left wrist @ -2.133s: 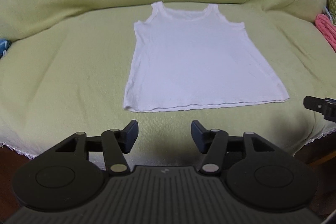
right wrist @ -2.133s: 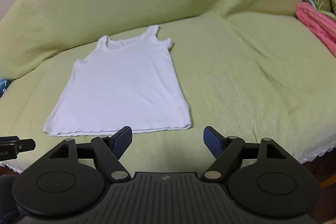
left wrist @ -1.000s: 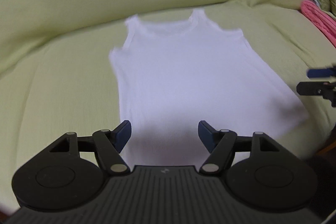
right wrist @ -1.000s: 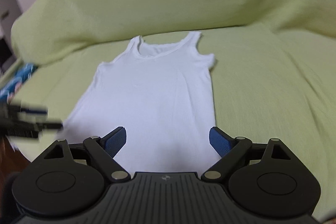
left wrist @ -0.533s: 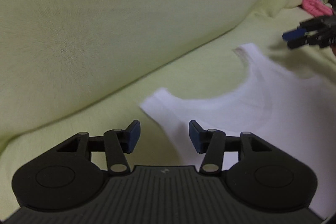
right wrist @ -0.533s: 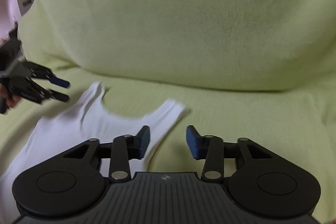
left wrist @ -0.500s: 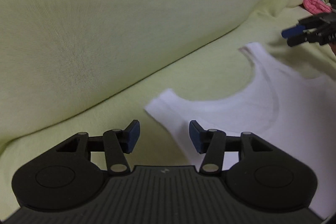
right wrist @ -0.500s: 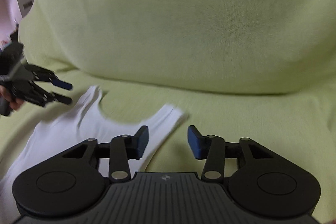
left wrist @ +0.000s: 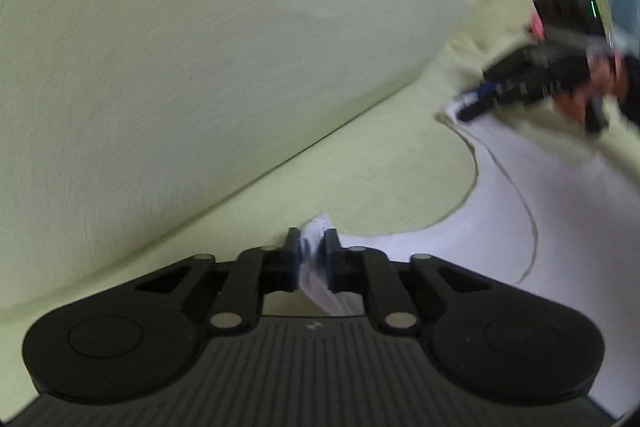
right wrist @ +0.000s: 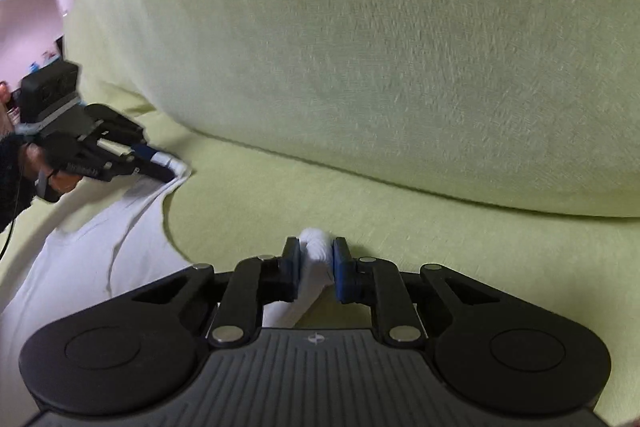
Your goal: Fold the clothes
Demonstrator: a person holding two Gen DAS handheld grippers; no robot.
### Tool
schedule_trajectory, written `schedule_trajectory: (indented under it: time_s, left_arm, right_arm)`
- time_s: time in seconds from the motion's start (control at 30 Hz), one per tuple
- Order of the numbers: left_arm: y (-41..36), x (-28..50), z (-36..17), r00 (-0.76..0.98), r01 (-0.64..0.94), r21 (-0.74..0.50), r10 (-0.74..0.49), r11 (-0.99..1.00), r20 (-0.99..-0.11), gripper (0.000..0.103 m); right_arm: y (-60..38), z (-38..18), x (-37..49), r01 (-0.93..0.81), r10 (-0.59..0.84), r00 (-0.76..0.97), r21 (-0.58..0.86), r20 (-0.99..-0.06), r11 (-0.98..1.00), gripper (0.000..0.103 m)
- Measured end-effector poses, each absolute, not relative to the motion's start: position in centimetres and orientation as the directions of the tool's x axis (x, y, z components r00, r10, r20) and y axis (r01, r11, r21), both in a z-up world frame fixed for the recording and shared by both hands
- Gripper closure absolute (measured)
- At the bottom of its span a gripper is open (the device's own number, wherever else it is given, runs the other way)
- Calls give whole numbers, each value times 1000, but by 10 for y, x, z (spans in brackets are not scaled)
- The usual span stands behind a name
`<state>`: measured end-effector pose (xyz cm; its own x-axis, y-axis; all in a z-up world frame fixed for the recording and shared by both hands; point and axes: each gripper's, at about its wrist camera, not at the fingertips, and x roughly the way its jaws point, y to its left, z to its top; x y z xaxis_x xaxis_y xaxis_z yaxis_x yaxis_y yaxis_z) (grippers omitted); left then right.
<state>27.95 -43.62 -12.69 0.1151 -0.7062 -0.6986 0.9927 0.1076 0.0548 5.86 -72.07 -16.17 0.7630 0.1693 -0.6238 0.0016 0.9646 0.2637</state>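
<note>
A home living room: a sofa [right wrist: 400,47] draped in a light green cover [left wrist: 200,47].

Two handheld grippers, matching in build. The left gripper [left wrist: 312,259] is matte black plastic, with a ribbed dark grey deck bearing a small pale logo, two round black discs at its sides, and silver screw heads on angular black linkage arms. Its fingers [left wrist: 294,259] carry dark blue pads. The right gripper [right wrist: 316,265] looks the same, with brighter blue pads. In the right wrist view, the left gripper has a boxy black camera on top, white lettering, a thin black cable, and a bare-skinned hand [right wrist: 60,181] in a dark sleeve.
</note>
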Motion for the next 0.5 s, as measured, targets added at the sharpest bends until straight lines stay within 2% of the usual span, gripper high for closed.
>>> schedule_trajectory:
  time_s: [0.1,0.17,0.37,0.5]
  left_arm:
    - [-421,256,-103,153,988,120,-736,98,-660,97]
    - [-400,235,-82,172,984,143,-762,104,-624,97]
    - [-300,113,-44,201,965,252,-838,79,-508,96]
    - [-241,24,-62,204,943,332,-826,21,-526,93]
  right_arm:
    - [-702,-140,42,3,102,796,172,-597,985,91]
    - [-679,-116,21,-5,54,835,89,-547,996,91]
    - [-566,-66,-86,-108,9,918,-228,-396,968,90]
    - [-486,-87,-160,-203,15,908,-410,-418,889,90]
